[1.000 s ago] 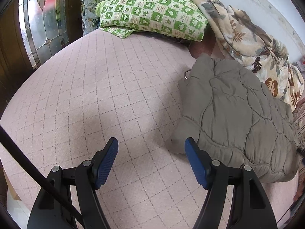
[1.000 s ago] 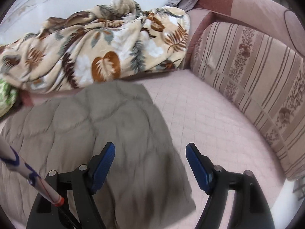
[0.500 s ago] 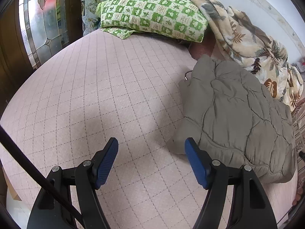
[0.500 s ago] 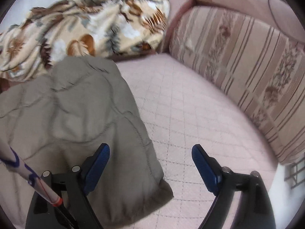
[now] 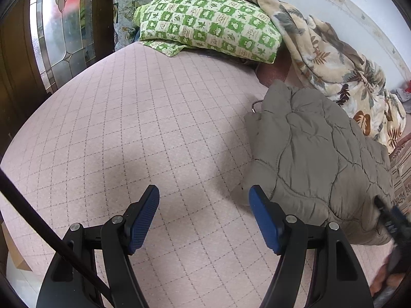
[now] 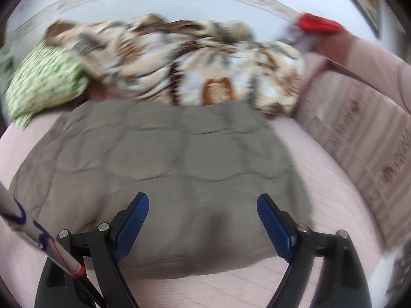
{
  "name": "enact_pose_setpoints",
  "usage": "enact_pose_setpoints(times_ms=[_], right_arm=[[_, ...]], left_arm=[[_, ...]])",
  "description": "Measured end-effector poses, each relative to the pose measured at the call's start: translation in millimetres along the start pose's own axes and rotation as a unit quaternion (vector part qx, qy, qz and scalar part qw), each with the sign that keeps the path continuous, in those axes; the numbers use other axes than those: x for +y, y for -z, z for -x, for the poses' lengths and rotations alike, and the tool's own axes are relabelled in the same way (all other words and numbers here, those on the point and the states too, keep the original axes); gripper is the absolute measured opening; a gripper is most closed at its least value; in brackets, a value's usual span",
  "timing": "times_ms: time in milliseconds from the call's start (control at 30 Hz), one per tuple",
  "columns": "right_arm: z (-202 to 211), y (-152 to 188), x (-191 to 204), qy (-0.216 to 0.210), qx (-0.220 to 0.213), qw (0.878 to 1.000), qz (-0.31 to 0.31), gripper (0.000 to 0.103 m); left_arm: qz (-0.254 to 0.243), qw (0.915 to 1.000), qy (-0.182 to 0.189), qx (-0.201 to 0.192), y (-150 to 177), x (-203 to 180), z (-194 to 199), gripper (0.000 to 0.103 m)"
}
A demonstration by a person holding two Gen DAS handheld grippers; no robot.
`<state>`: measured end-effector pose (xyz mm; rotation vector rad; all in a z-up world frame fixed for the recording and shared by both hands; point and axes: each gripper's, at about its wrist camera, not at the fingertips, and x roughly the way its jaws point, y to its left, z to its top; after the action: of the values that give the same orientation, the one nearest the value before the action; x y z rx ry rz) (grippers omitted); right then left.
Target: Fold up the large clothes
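Note:
A grey-brown quilted jacket [image 5: 316, 154] lies folded into a thick rectangle on the pink quilted bed cover [image 5: 143, 133]. In the left wrist view it lies to the right, and my left gripper [image 5: 204, 200] is open and empty over bare cover, its right finger close to the jacket's near corner. In the blurred right wrist view the jacket [image 6: 164, 169] fills the middle, and my right gripper [image 6: 203, 210] is open and empty just above its near edge. The right gripper's tip [image 5: 393, 218] shows at the jacket's far right corner.
A green checked pillow [image 5: 208, 23] and a leaf-print blanket [image 5: 334, 59] lie along the back by the wall. A striped sofa back [image 6: 359, 138] runs along the right. A stained-glass door [image 5: 61, 30] stands at the left beyond the bed edge.
The right wrist view has swung left and back, so the jacket is now centred between its fingers and the image is blurred. The left gripper has barely moved. The jacket lies as before.

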<state>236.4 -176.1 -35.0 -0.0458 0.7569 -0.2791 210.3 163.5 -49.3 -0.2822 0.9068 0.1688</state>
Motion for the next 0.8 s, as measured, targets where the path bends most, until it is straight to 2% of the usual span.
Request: enact_pose_setpoints(times_ms=[133, 267, 333, 367, 467, 533, 600, 700, 800], right_arm=[[-26.7, 15.0, 26.4, 0.001, 0.031, 0.999, 0.016, 0.089], [-48.1, 18.1, 29.9, 0.000, 0.056, 0.998, 0.030, 0.089], [-35.7, 12.5, 30.4, 0.008, 0.043, 0.999, 0.030, 0.088], [-24.2, 8.5, 31.1, 0.007, 0.023, 0.999, 0.029, 0.088], [0.4, -1.3, 45.1, -0.008, -0.020, 0.999, 0.039, 0.088], [2.0, -6.7, 61.5, -0.025, -0.027, 0.998, 0.049, 0.088], [-9.1, -9.1, 81.3, -0.038, -0.014, 0.998, 0.055, 0.088], [-44.3, -2.5, 108.9, -0.049, 0.036, 0.997, 0.057, 0.088], [-54.3, -1.7, 108.1, -0.056, 0.041, 0.996, 0.048, 0.090]], left_arm=[[0.004, 1.0000, 0.005, 0.000, -1.7, 4.0, 1.1, 0.071], [0.007, 0.9999, 0.007, 0.003, -3.0, 6.3, 0.4, 0.071], [0.010, 0.9999, 0.009, 0.004, -3.5, 7.2, -0.2, 0.071], [0.012, 0.9999, 0.009, 0.005, -3.6, 7.2, -0.6, 0.071], [0.010, 0.9999, 0.008, 0.008, -3.1, 5.0, -2.1, 0.071], [0.006, 0.9999, 0.006, 0.011, -3.0, 2.8, -2.3, 0.071], [0.002, 0.9999, 0.003, 0.010, -4.2, 1.2, -1.2, 0.071], [0.001, 1.0000, 0.001, 0.006, -7.3, -0.3, 0.7, 0.071], [0.001, 0.9999, -0.008, 0.006, -10.3, -2.0, -1.6, 0.071]])
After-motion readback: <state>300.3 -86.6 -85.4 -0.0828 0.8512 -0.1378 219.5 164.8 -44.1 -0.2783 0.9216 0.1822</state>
